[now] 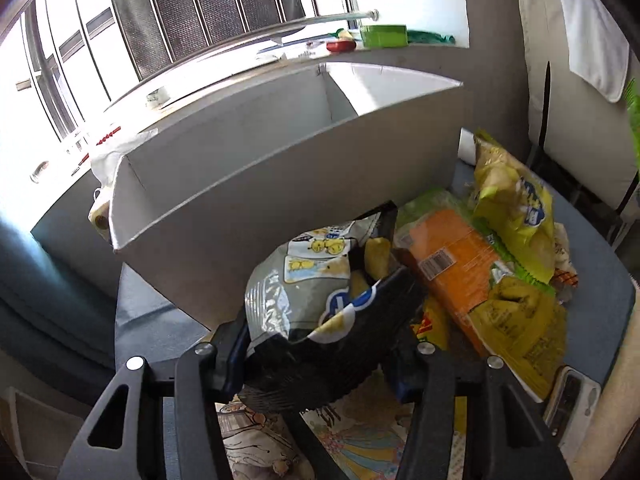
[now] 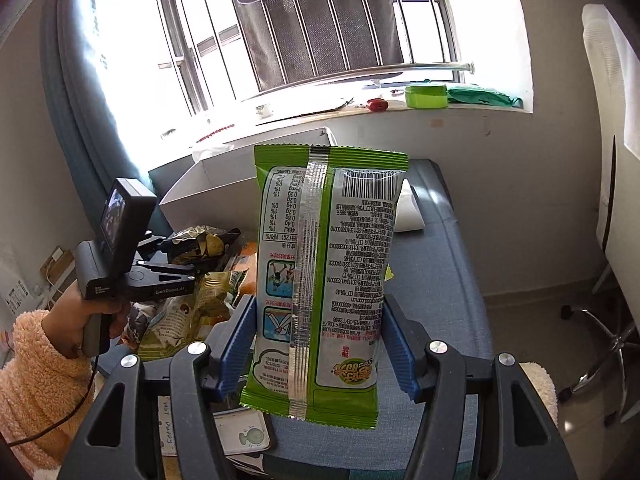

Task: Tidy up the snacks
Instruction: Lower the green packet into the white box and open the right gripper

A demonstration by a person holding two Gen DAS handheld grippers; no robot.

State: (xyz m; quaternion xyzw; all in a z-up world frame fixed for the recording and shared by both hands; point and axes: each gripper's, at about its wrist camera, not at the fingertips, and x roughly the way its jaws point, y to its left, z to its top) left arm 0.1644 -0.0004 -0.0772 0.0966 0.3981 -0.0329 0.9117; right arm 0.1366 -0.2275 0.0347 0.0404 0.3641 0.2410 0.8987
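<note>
My left gripper (image 1: 320, 344) is shut on a black and silver chip bag (image 1: 316, 292), held just in front of the near wall of a grey open box (image 1: 280, 176). In the right wrist view that gripper (image 2: 188, 256) shows at the left, held by a hand. My right gripper (image 2: 320, 344) is shut on a green snack packet (image 2: 324, 280), upright with its printed back facing me, raised above the blue table (image 2: 440, 280). An orange packet (image 1: 452, 276) and yellow-green bags (image 1: 516, 208) lie in a pile right of the chip bag.
The grey box (image 2: 208, 184) stands at the back of the table under a window sill (image 2: 420, 114) with a green tub (image 2: 426, 96). A white chair (image 2: 612, 120) is at the right. A small tray (image 2: 240, 432) lies near the front edge.
</note>
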